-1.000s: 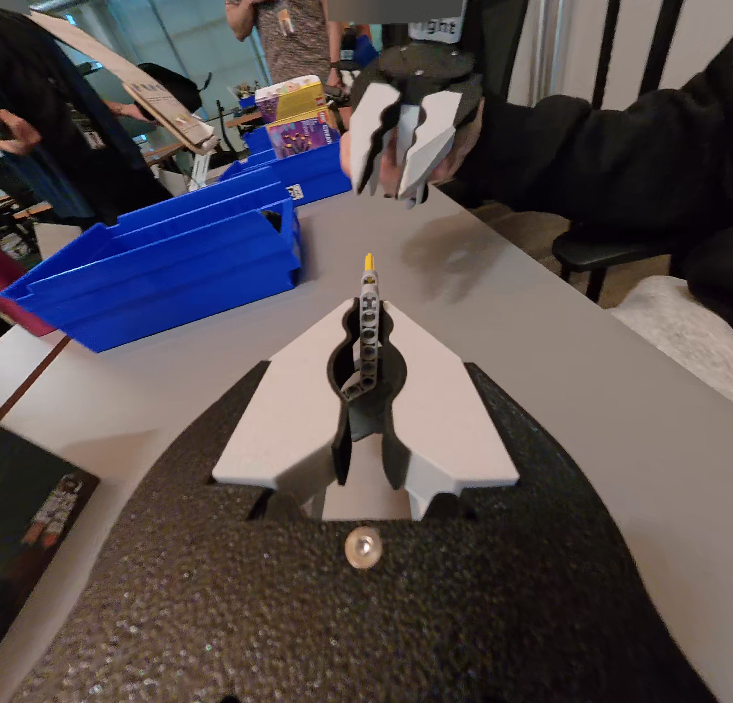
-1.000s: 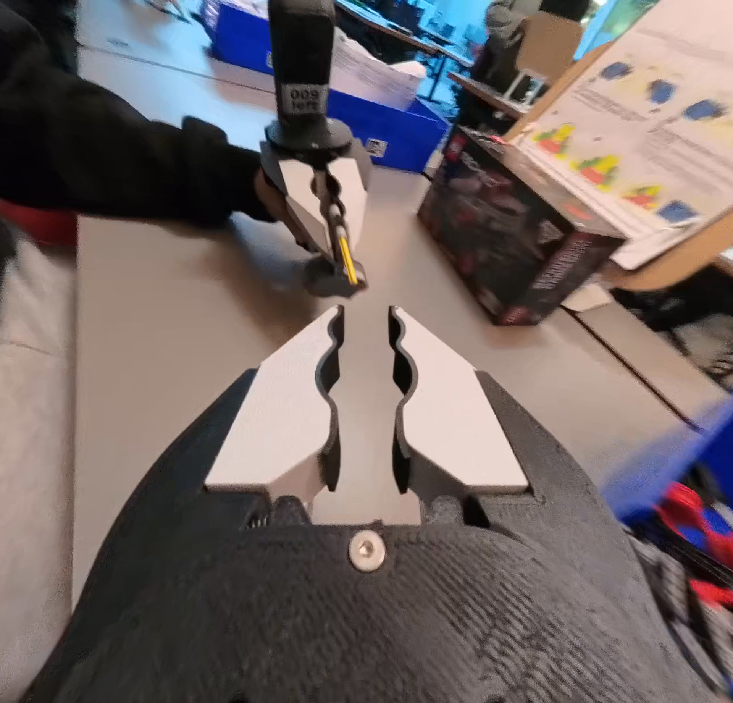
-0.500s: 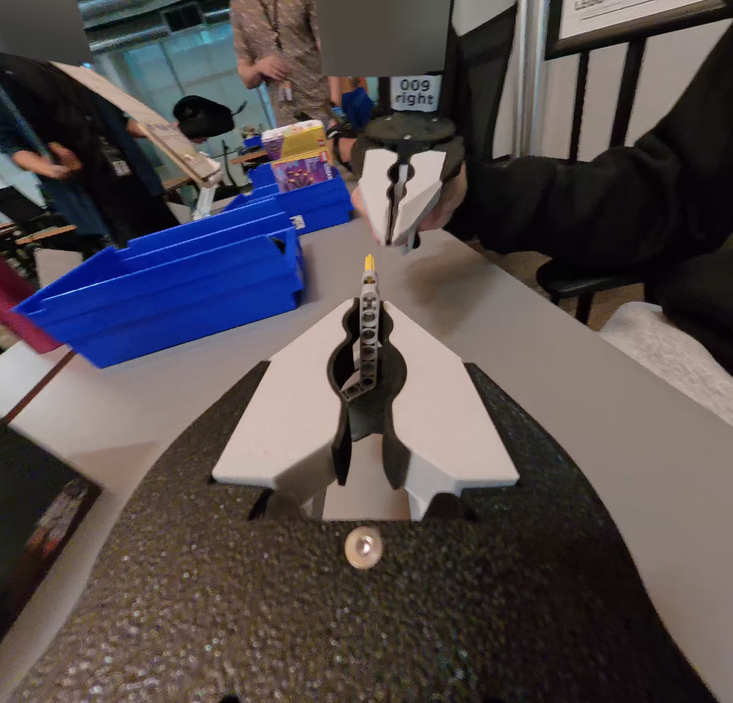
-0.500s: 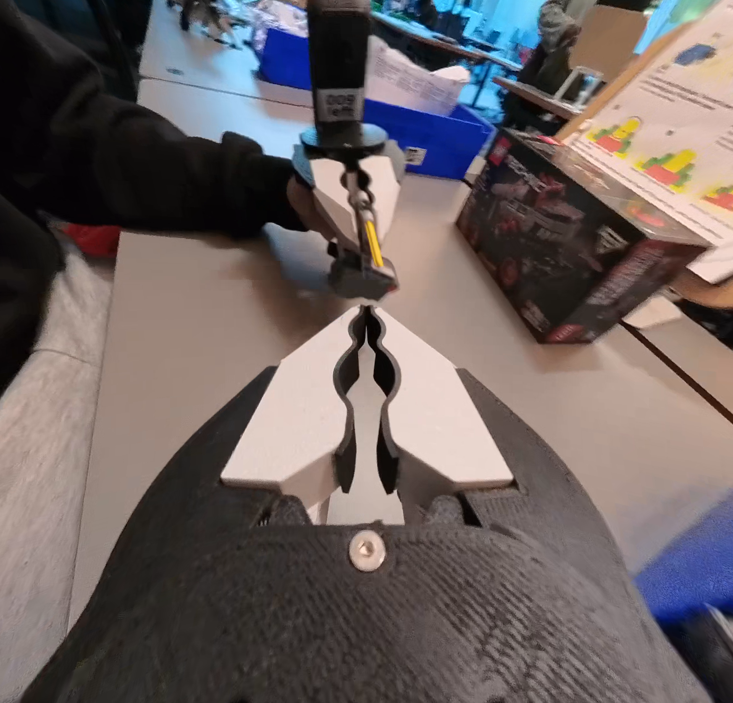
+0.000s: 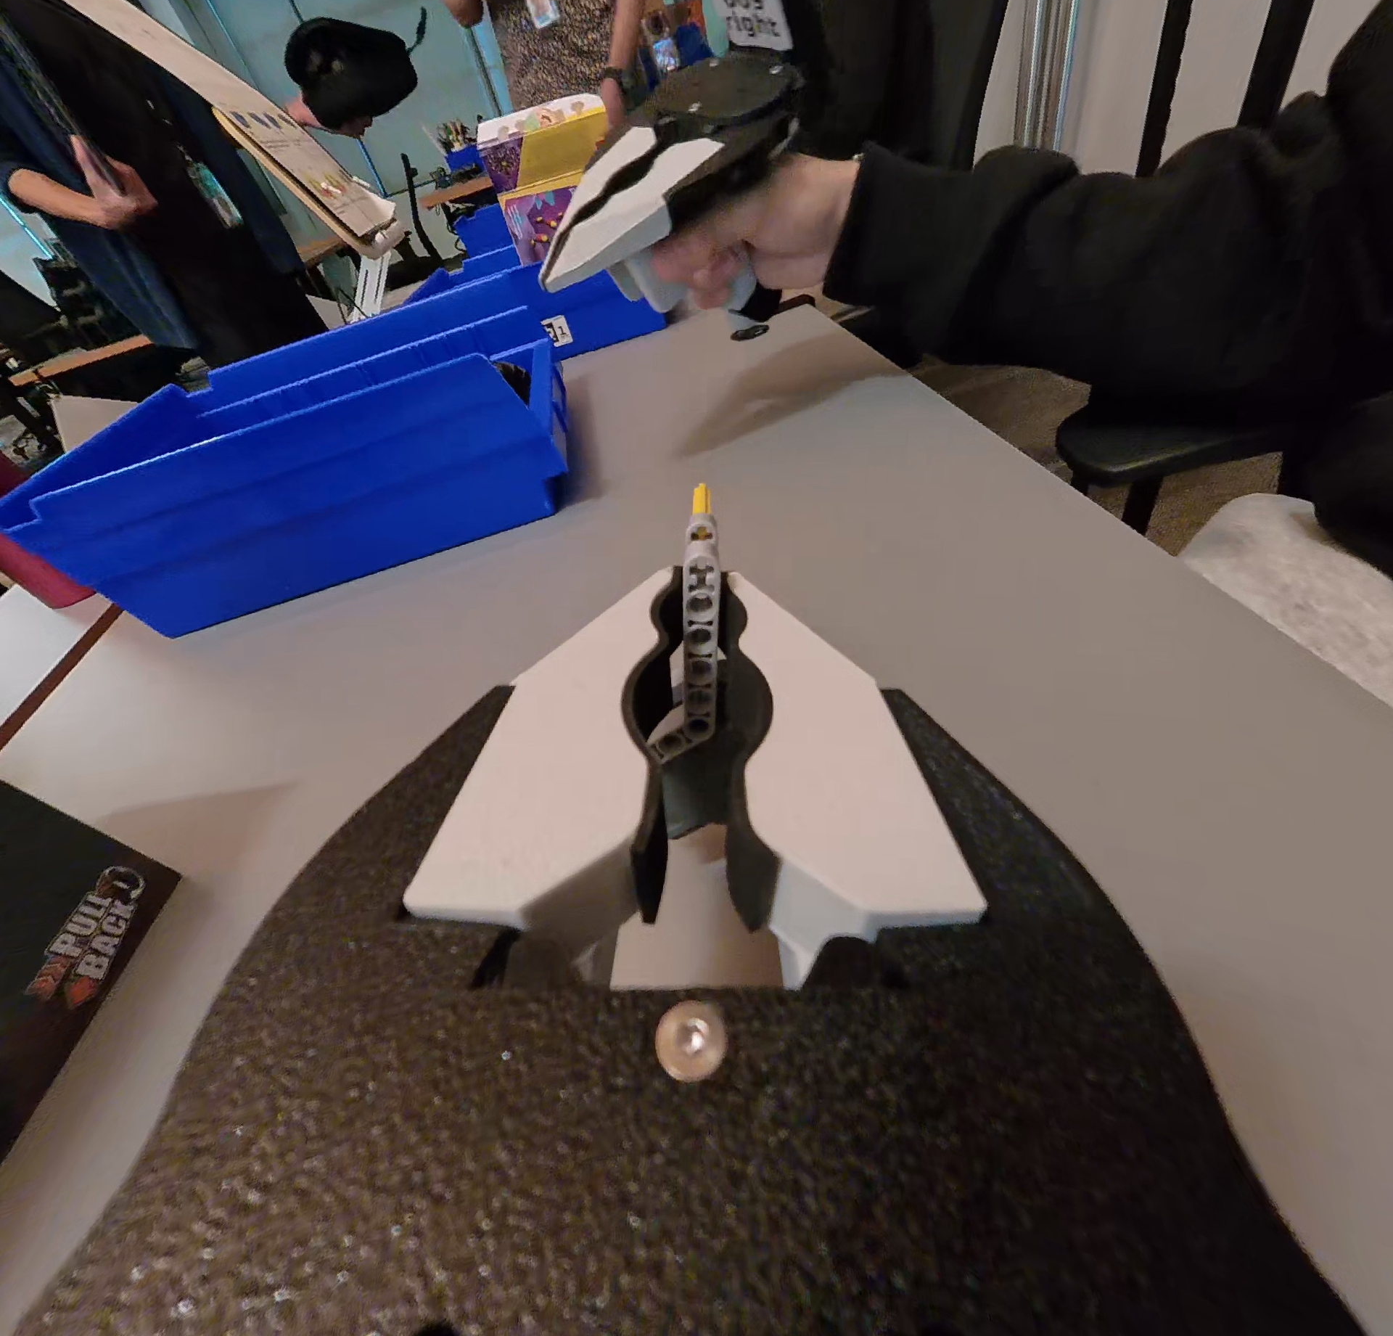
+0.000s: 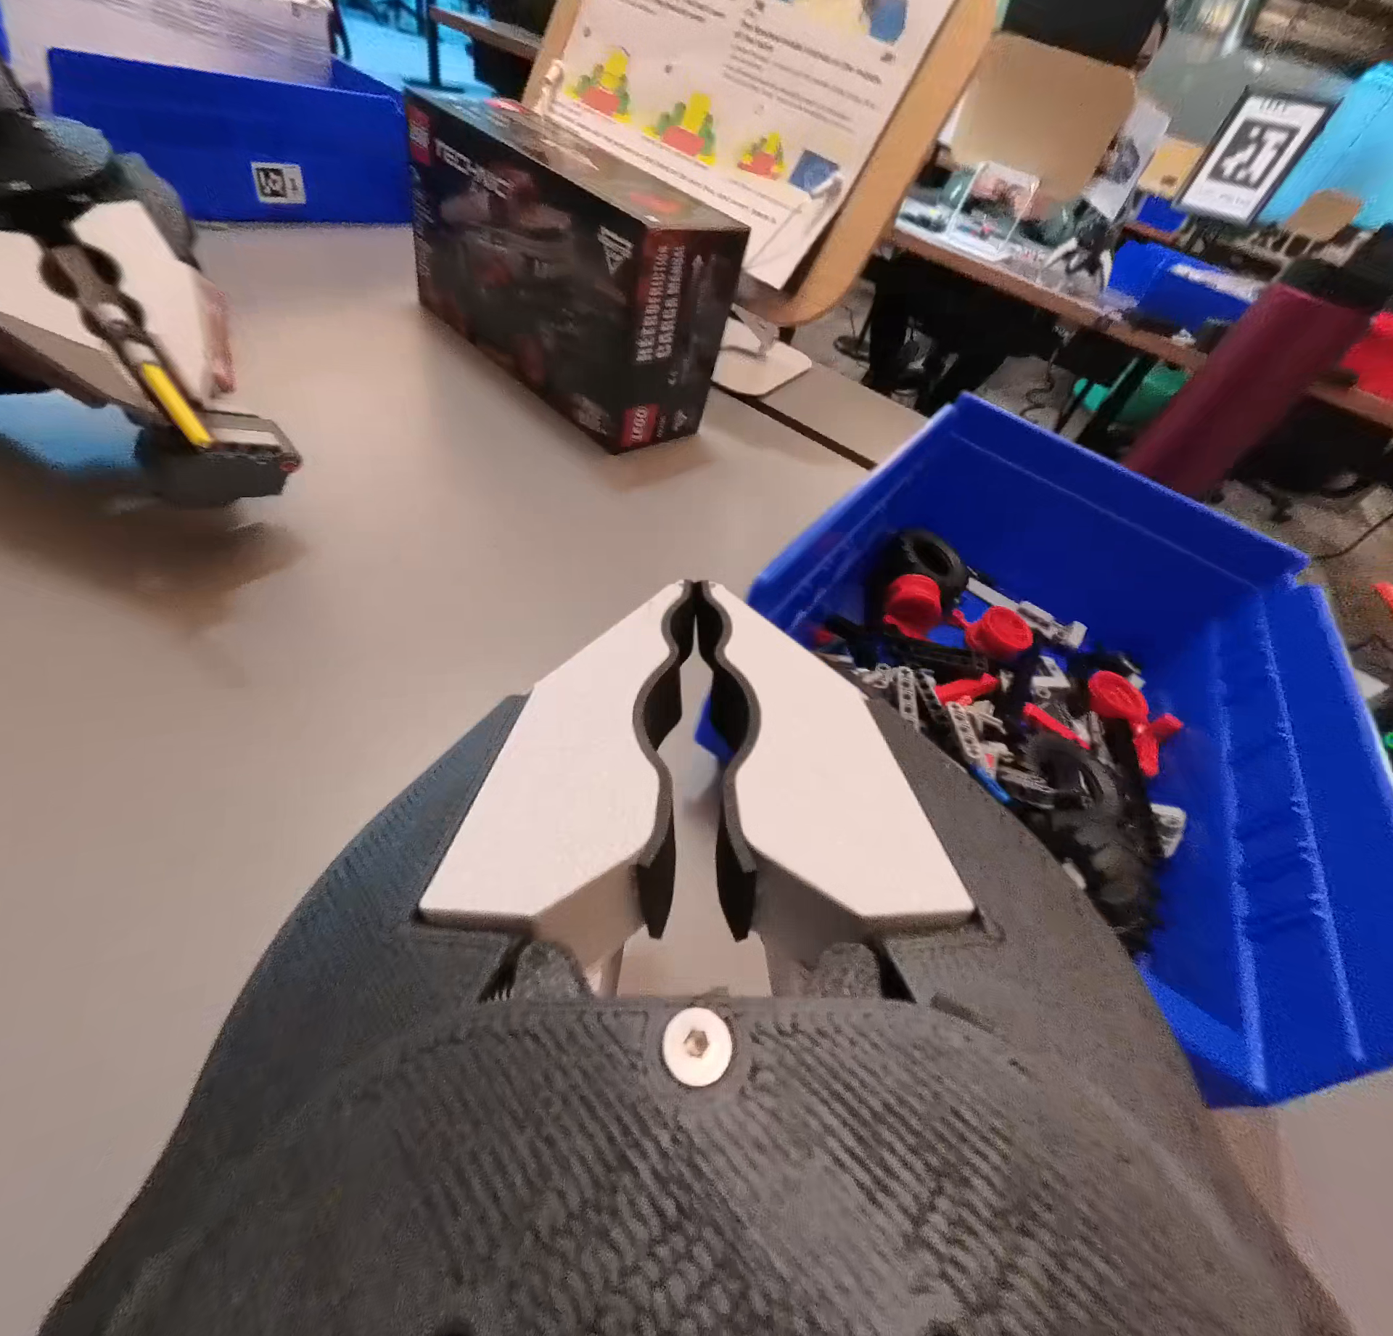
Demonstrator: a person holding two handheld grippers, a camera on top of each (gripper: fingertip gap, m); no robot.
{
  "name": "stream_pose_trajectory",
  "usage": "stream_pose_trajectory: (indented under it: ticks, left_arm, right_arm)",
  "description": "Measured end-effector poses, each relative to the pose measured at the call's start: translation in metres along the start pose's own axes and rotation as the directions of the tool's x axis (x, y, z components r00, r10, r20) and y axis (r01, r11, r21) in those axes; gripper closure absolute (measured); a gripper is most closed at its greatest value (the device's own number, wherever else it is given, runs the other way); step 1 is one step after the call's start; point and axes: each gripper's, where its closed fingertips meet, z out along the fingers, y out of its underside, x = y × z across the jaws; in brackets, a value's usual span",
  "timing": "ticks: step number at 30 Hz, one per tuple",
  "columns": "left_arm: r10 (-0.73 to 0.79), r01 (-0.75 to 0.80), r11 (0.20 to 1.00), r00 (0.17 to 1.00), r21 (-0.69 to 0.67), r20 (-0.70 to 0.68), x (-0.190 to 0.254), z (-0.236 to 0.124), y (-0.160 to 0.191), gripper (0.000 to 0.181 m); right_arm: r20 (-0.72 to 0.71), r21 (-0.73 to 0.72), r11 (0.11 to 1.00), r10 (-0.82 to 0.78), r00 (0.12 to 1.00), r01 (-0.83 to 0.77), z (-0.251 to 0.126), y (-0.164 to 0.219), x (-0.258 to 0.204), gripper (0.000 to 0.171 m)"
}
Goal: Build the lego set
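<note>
The thin grey holed Lego beam with a yellow axle tip is pinched in the left gripper above the grey table, its long axis pointing forward along the fingers. I judge such a narrow pinch could let it twist. The right gripper, closed and empty, hovers beside the blue plastic bin of loose parts.

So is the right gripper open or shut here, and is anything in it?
Shut and empty. The right gripper has its fingertips meeting at the front with only bare table showing through the gap behind them, beside the blue bin of parts.
</note>
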Motion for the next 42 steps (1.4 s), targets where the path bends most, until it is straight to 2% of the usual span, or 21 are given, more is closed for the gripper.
stream_pose_trajectory:
  ticks: [2, 3, 6, 8, 11, 13, 16, 18, 20, 25, 27, 29, 42]
  left_arm:
    - [-0.005, 0.005, 1.000, 1.000, 0.016, 0.005, -0.001, -0.001, -0.002, 0.177]
    - [-0.009, 0.009, 1.000, 1.000, 0.023, 0.007, -0.002, -0.002, -0.003, 0.177]
    - [-0.020, 0.019, 0.998, 1.000, 0.052, 0.005, -0.002, -0.005, -0.007, 0.177]
    - [-0.029, 0.030, 0.996, 0.999, 0.087, -0.013, 0.000, -0.005, -0.013, 0.177]
    - [-0.035, 0.039, 0.993, 0.999, 0.109, -0.038, 0.004, -0.005, -0.016, 0.177]
    - [-0.032, 0.036, 0.993, 0.999, 0.109, -0.044, 0.005, -0.005, -0.016, 0.177]
    - [-0.027, 0.033, 0.991, 0.998, 0.132, -0.049, 0.007, -0.006, -0.021, 0.177]
    - [-0.029, 0.037, 0.990, 0.998, 0.139, -0.056, 0.007, -0.006, -0.022, 0.177]
    - [-0.035, 0.044, 0.988, 0.997, 0.145, -0.063, 0.008, -0.006, -0.022, 0.177]
    - [-0.038, 0.048, 0.988, 0.997, 0.146, -0.072, 0.010, -0.004, -0.021, 0.177]
    - [-0.038, 0.049, 0.988, 0.997, 0.147, -0.073, 0.011, -0.003, -0.022, 0.177]
    - [-0.036, 0.046, 0.989, 0.996, 0.143, -0.076, 0.011, -0.002, -0.021, 0.177]
    - [-0.043, 0.052, 0.993, 0.995, 0.104, -0.091, 0.014, 0.001, -0.020, 0.176]
  right_arm:
    - [-0.061, 0.010, 1.000, 0.015, 0.998, -0.015, 0.002, 0.000, 0.023, 0.171]
    - [-0.042, -0.001, 0.999, 0.039, 0.998, -0.039, 0.005, 0.000, 0.024, 0.171]
    - [0.328, 0.046, 0.994, 0.078, 0.942, -0.098, 0.013, -0.030, -0.047, 0.171]
    - [0.512, 0.119, 0.988, 0.026, 0.859, -0.100, 0.019, -0.049, -0.106, 0.149]
    - [0.561, 0.174, 0.983, -0.044, 0.826, -0.066, 0.036, -0.054, -0.157, 0.144]
    - [0.604, 0.187, 0.977, -0.033, 0.796, -0.102, 0.044, -0.059, -0.175, 0.150]
    - [0.610, 0.144, 0.985, -0.017, 0.792, -0.090, 0.053, -0.054, -0.179, 0.150]
    - [0.609, 0.164, 0.981, -0.019, 0.793, -0.103, 0.053, -0.057, -0.180, 0.163]
    - [0.610, 0.163, 0.983, -0.033, 0.792, -0.084, 0.053, -0.054, -0.180, 0.169]
    - [0.609, 0.164, 0.983, -0.038, 0.792, -0.079, 0.052, -0.051, -0.180, 0.166]
    - [0.603, 0.164, 0.984, -0.046, 0.796, -0.067, 0.053, -0.049, -0.179, 0.154]
    - [0.617, 0.159, 0.986, -0.059, 0.785, -0.051, 0.052, -0.045, -0.182, 0.168]
    - [0.593, 0.138, 0.985, -0.168, 0.788, 0.106, 0.048, -0.030, -0.179, 0.167]
